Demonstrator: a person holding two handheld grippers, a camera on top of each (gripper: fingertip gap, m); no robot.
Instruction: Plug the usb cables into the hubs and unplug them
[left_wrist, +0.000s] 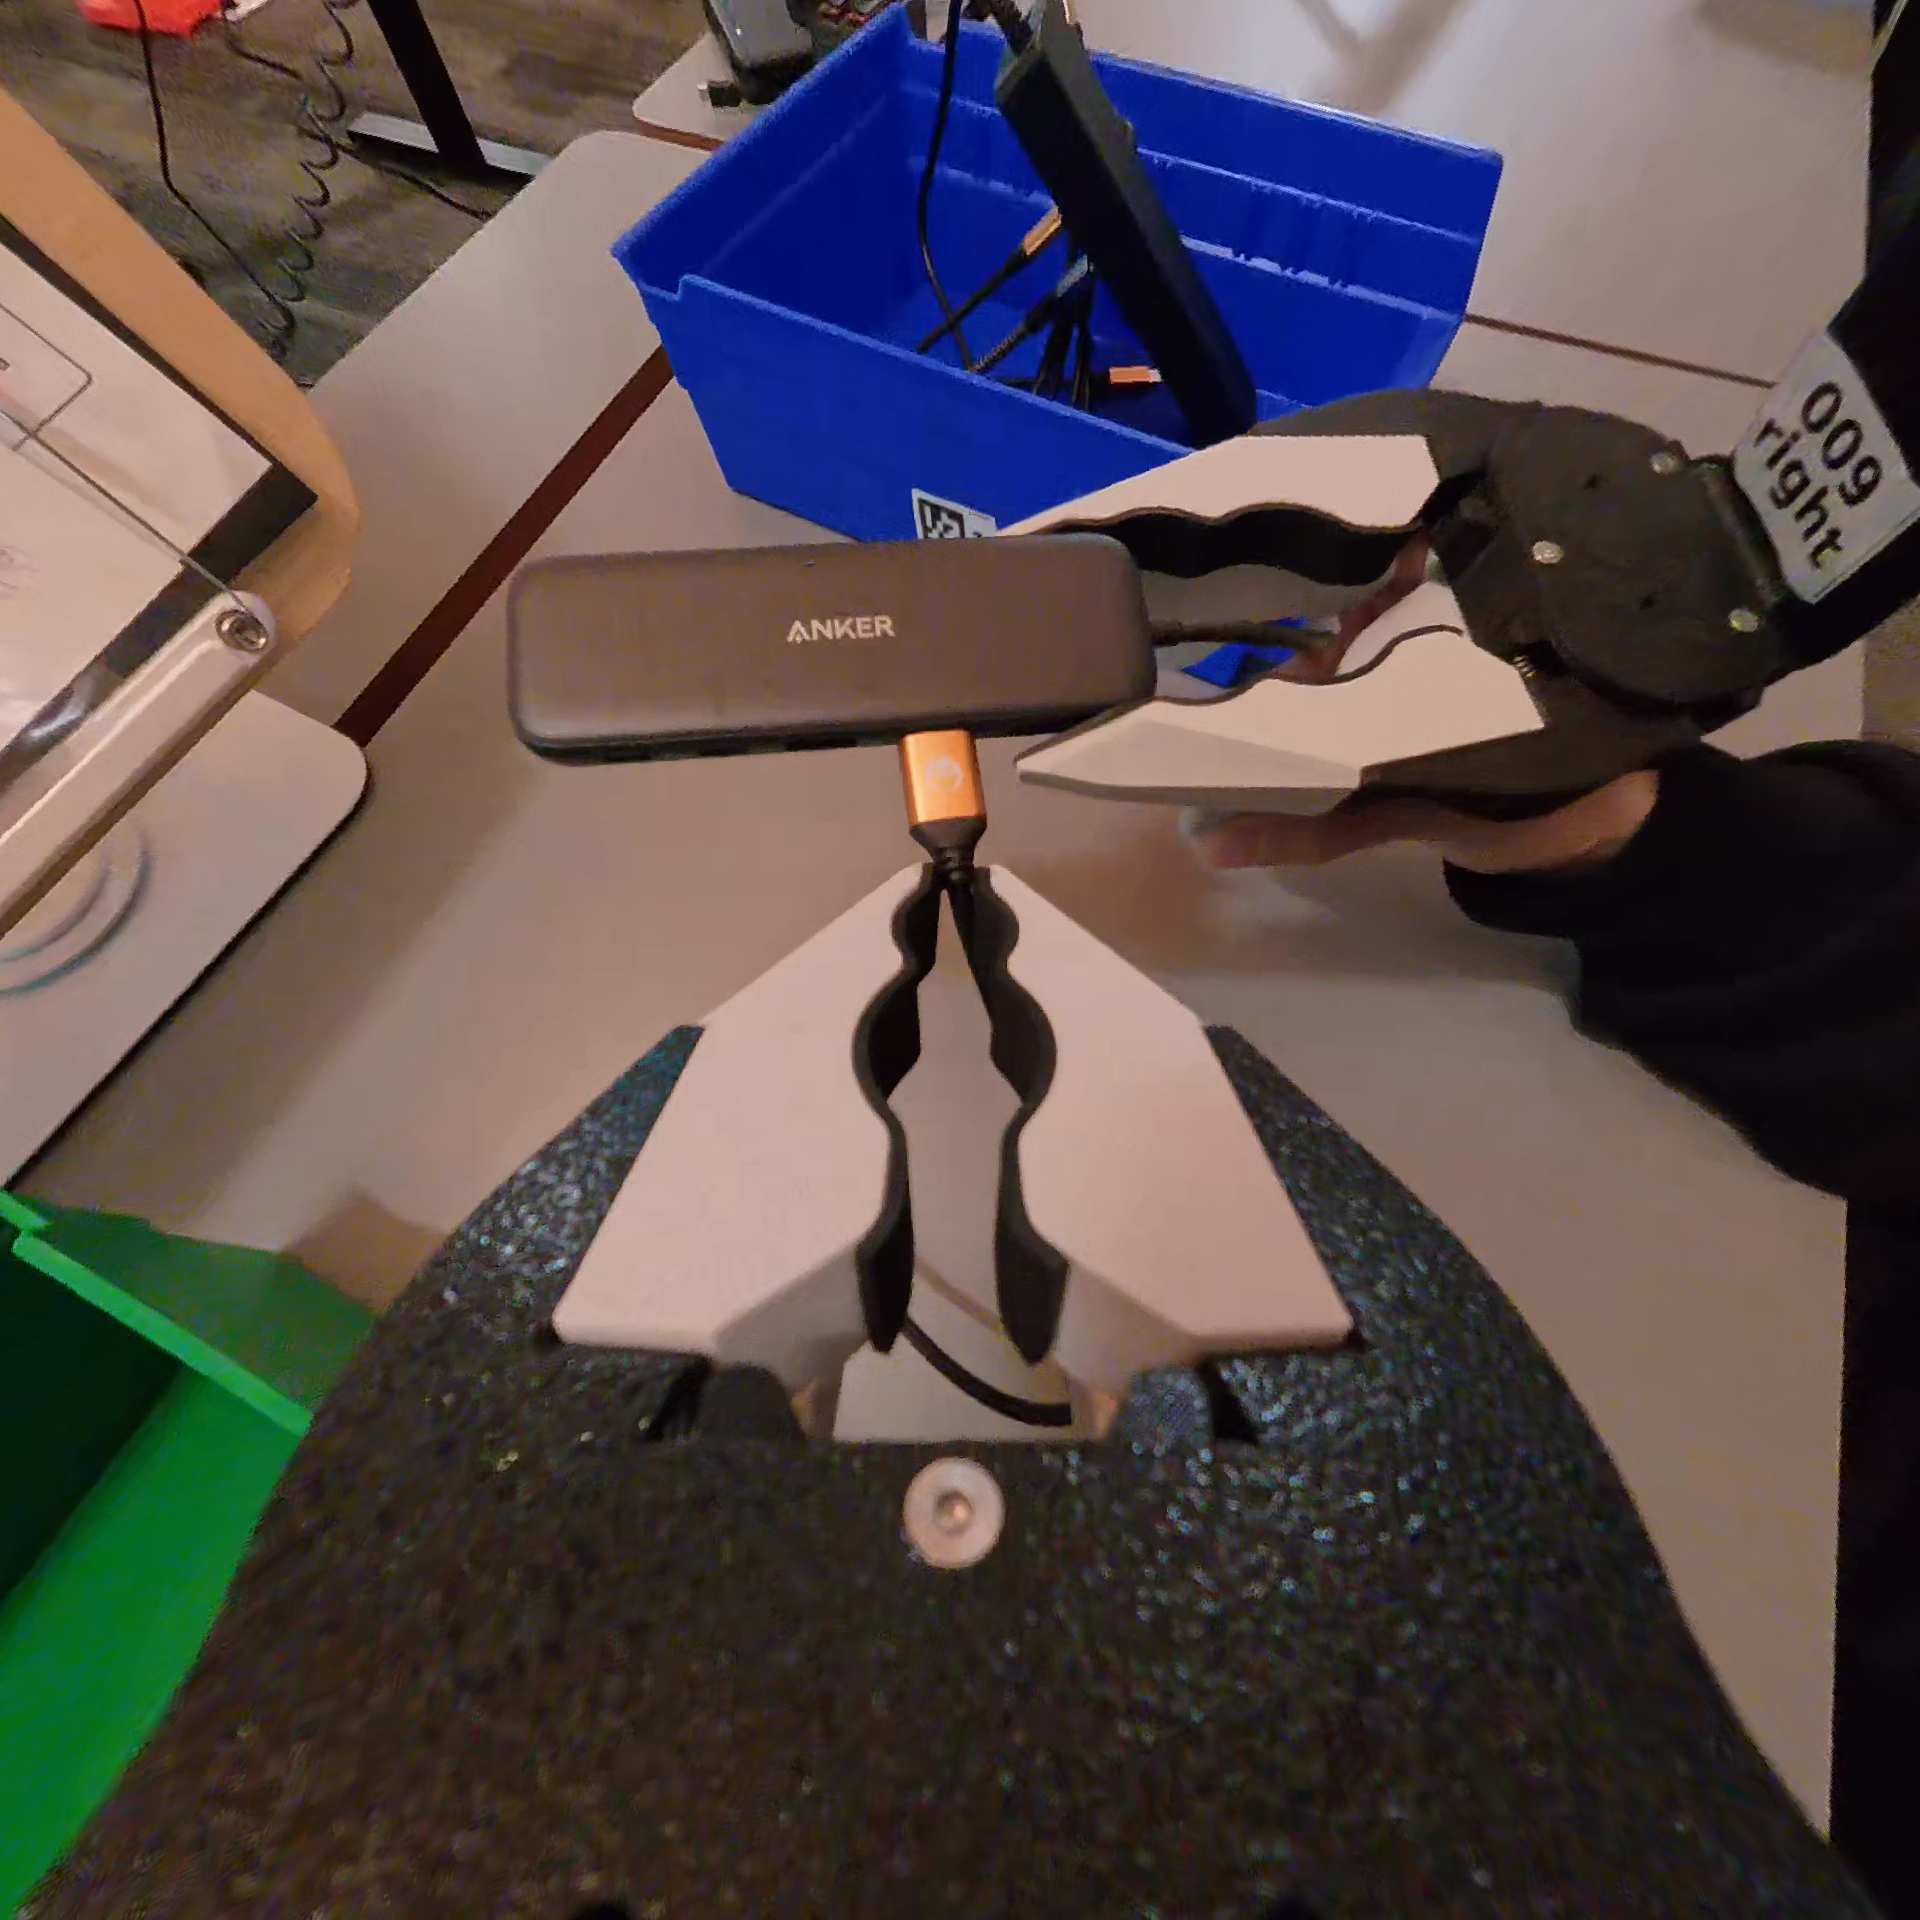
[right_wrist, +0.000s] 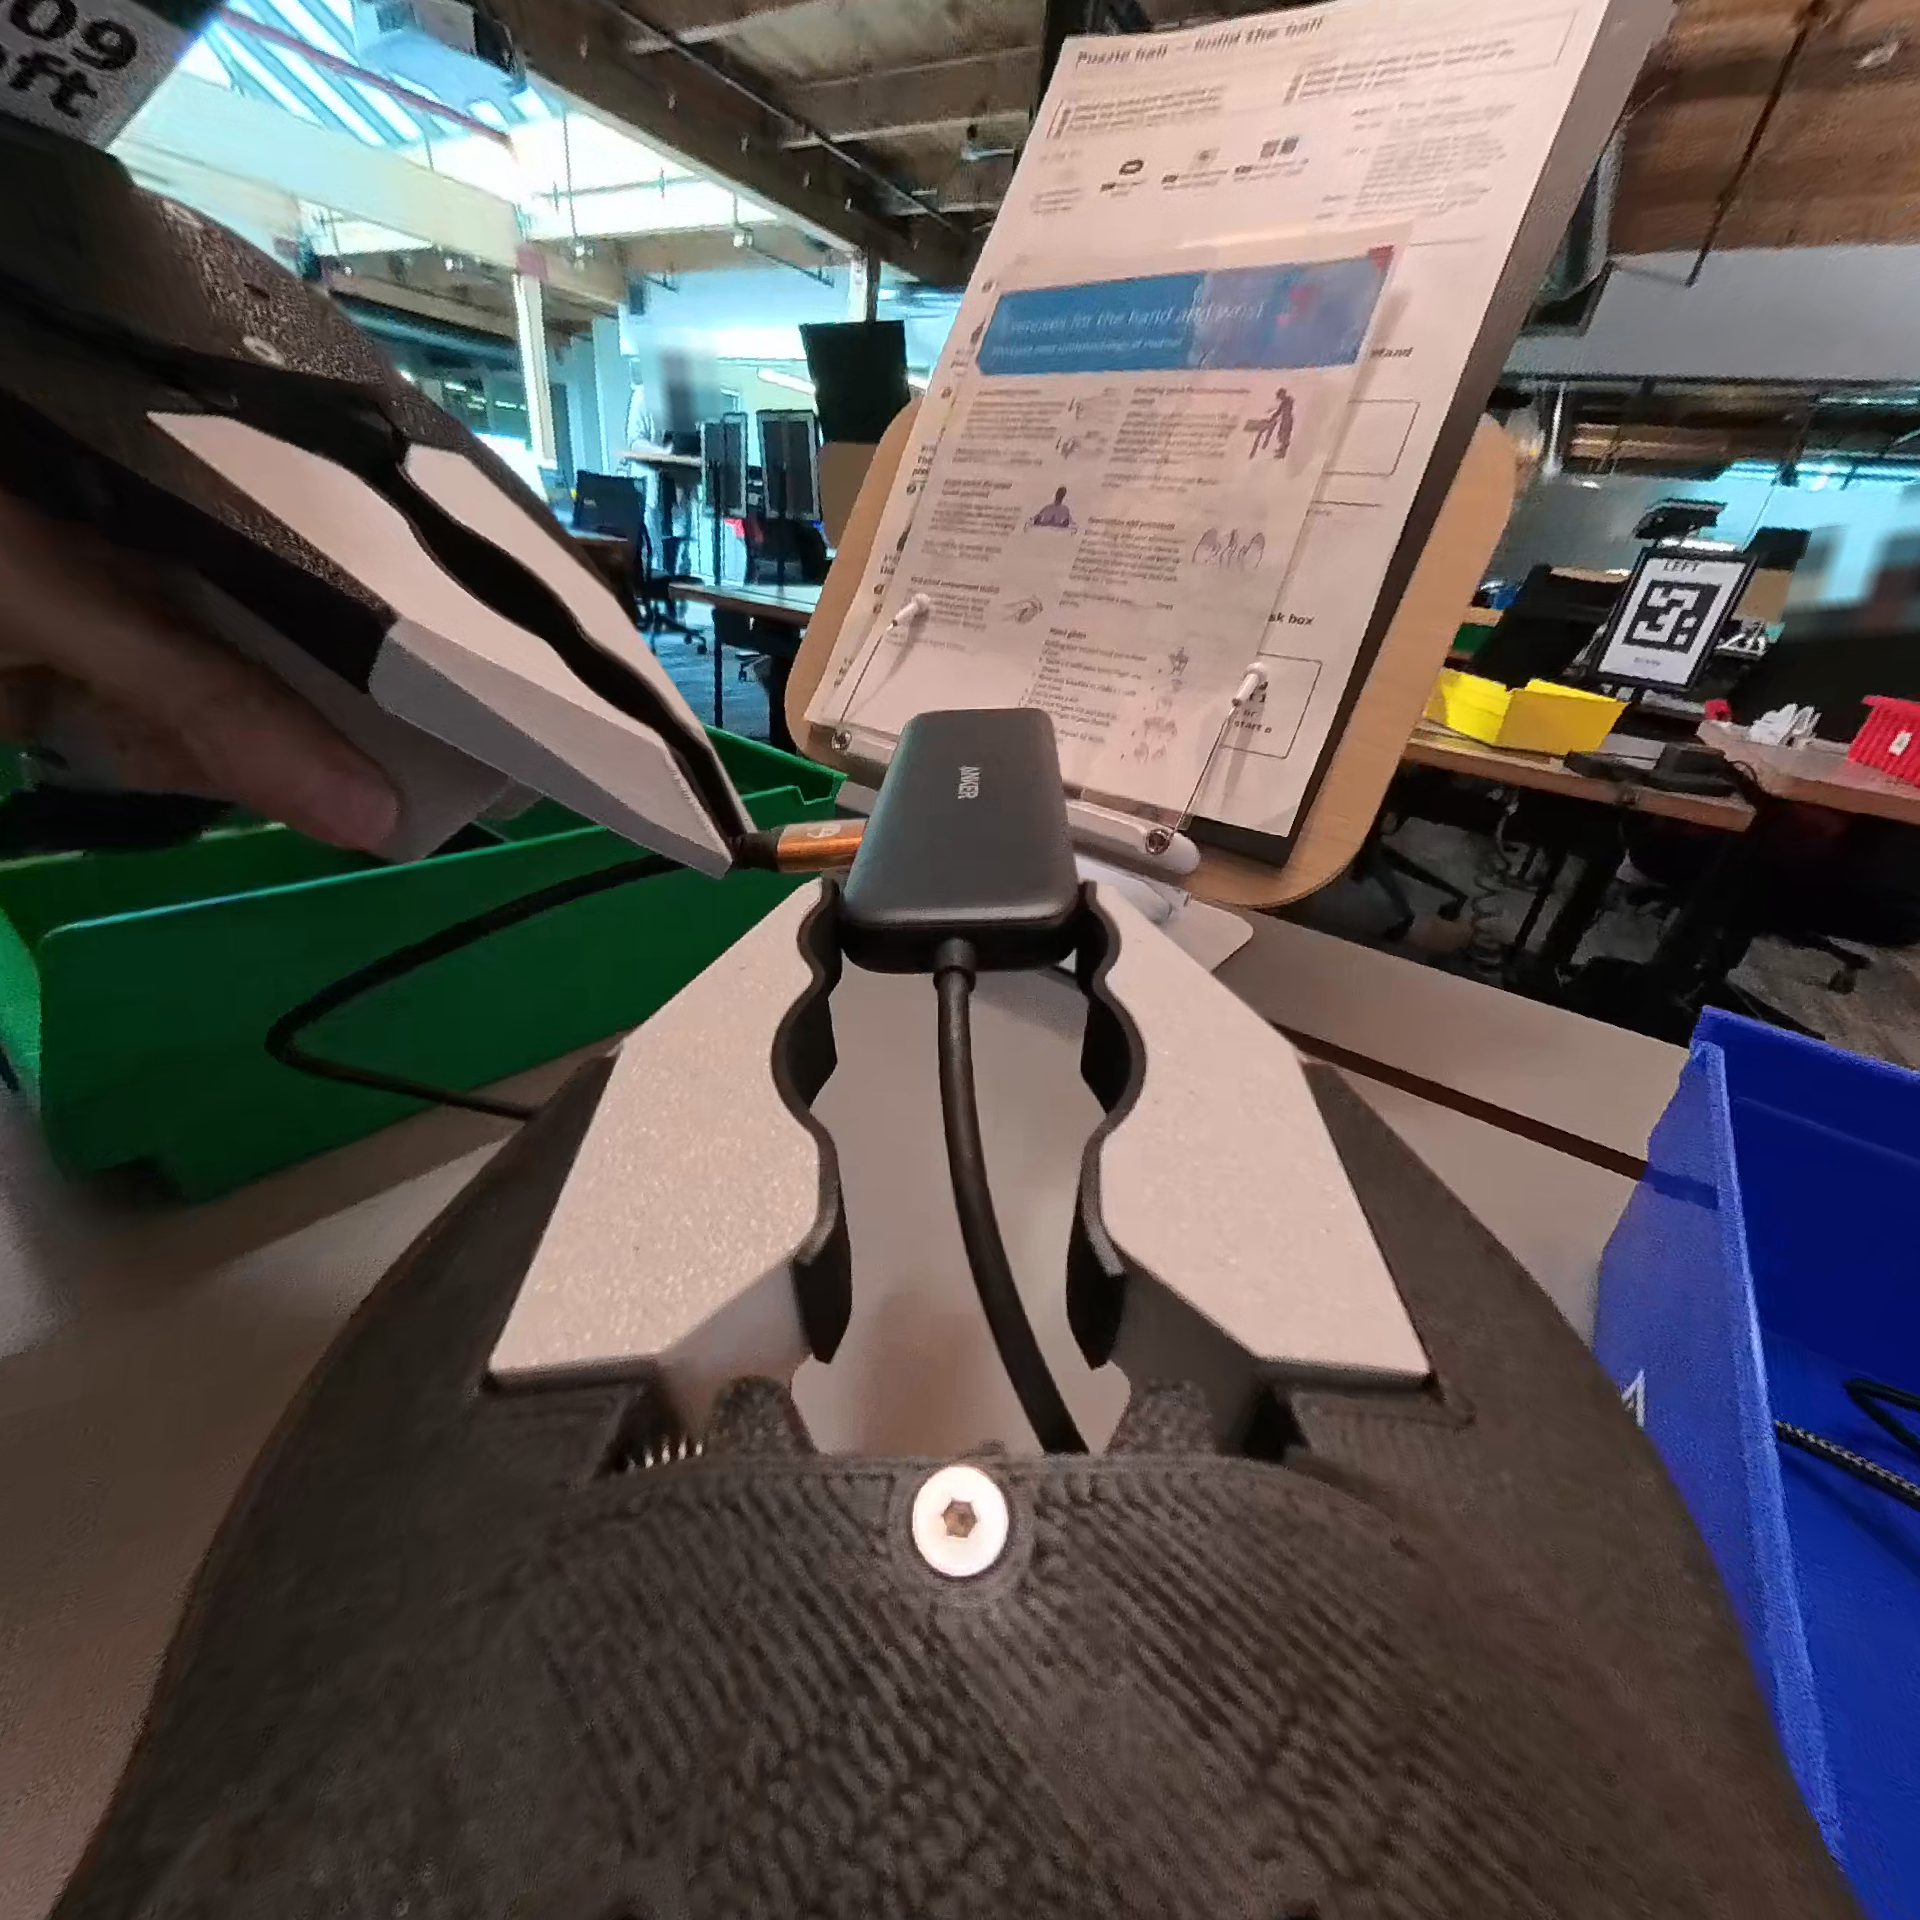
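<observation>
Left wrist view
Left gripper (left_wrist: 951, 878): jaws nearly closed, pinching the thin black cable just behind the orange USB plug (left_wrist: 938, 781), low centre of frame.
USB plug: seated in the long edge of the dark USB hub (left_wrist: 821, 649) at mid-frame; holding by the cord keeps the push or pull in line with the port, I judge.
Right gripper (left_wrist: 1081, 665): enters from the right, jaws clamped on the hub's right end to brace it above the bench (left_wrist: 623, 935).
Surroundings: blue bin (left_wrist: 831, 343) of spare cables behind the hub; green bin (left_wrist: 125, 1455) at lower left; a document stand at the left edge.

Right wrist view
Right gripper (right_wrist: 956, 920): jaws partly open, gripping the hub (right_wrist: 961, 821) by its near end; the hub's own cord (right_wrist: 966, 1143) trails back between them.
Left gripper (right_wrist: 732, 847): upper left, tips closed on the cable at the plug (right_wrist: 821, 842).
In the way: the document stand (right_wrist: 1351, 810) is just beyond the hub; the green bin (right_wrist: 312, 987) sits under the left gripper, where the slack cable loops.
</observation>
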